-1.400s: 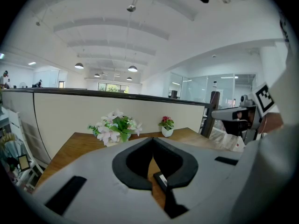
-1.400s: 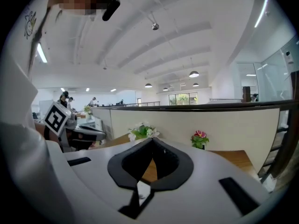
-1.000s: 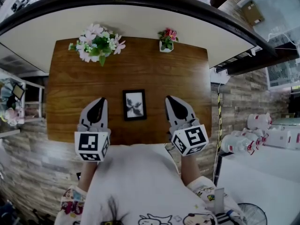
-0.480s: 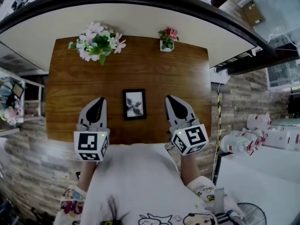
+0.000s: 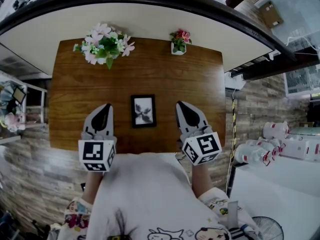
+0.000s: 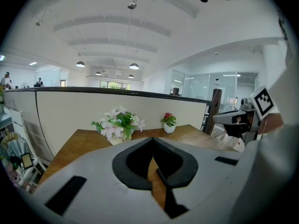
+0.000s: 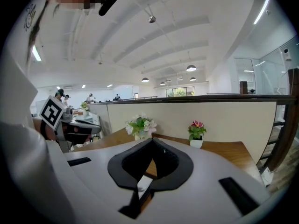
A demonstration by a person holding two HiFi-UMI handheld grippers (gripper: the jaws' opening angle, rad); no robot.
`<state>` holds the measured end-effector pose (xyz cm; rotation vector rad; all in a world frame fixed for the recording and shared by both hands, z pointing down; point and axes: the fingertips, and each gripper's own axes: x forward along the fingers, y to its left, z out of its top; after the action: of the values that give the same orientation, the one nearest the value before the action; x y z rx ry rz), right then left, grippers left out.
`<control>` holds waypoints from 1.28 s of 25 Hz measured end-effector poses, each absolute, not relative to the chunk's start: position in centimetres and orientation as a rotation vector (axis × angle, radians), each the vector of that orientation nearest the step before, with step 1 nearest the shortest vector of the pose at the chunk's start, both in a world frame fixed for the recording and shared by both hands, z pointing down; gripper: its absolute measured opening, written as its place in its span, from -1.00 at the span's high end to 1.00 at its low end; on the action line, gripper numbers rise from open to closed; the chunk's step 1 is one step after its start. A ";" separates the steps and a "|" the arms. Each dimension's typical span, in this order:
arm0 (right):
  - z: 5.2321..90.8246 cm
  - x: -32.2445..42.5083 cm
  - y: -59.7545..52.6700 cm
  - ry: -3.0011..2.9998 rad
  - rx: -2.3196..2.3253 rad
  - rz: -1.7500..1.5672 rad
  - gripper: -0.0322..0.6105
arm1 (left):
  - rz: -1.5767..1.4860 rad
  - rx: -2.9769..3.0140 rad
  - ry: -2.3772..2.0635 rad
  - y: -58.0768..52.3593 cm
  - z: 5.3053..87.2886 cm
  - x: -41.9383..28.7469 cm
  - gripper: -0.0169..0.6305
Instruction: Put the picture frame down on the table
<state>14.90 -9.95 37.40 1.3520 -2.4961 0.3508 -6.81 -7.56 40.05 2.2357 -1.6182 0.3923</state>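
Observation:
A small black picture frame point(image 5: 143, 111) with a dark plant print lies flat on the brown wooden table point(image 5: 75, 94), near its front edge. It rests between the two grippers and touches neither. My left gripper point(image 5: 106, 106) hovers to the frame's left, its jaws shut with nothing in them. My right gripper point(image 5: 179, 104) is to the frame's right, also shut and empty. In the left gripper view the gripper point(image 6: 152, 139) points towards the table's far side, as does the gripper point(image 7: 152, 141) in the right gripper view. The frame is hidden in both gripper views.
A vase of pink and white flowers point(image 5: 103, 45) stands at the table's far left, and a small white pot with red flowers point(image 5: 178, 41) at the far right. A cream partition wall point(image 5: 150, 19) runs behind the table. The person's white shirt point(image 5: 145, 199) fills the foreground.

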 end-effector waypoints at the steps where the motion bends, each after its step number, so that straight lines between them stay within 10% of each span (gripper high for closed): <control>1: 37.4 14.9 -10.0 -2.496 1.351 0.351 0.90 | 0.390 2.235 -1.617 -7.5 40.1 -6.8 0.94; 32: 38.2 14.1 -9.9 -2.490 1.315 0.369 0.90 | 0.377 2.271 -1.544 -7.3 40.3 -6.5 0.94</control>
<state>14.15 -9.88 38.16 1.3147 -2.4898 0.3686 -6.47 -7.32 40.34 2.2714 -1.5439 0.3773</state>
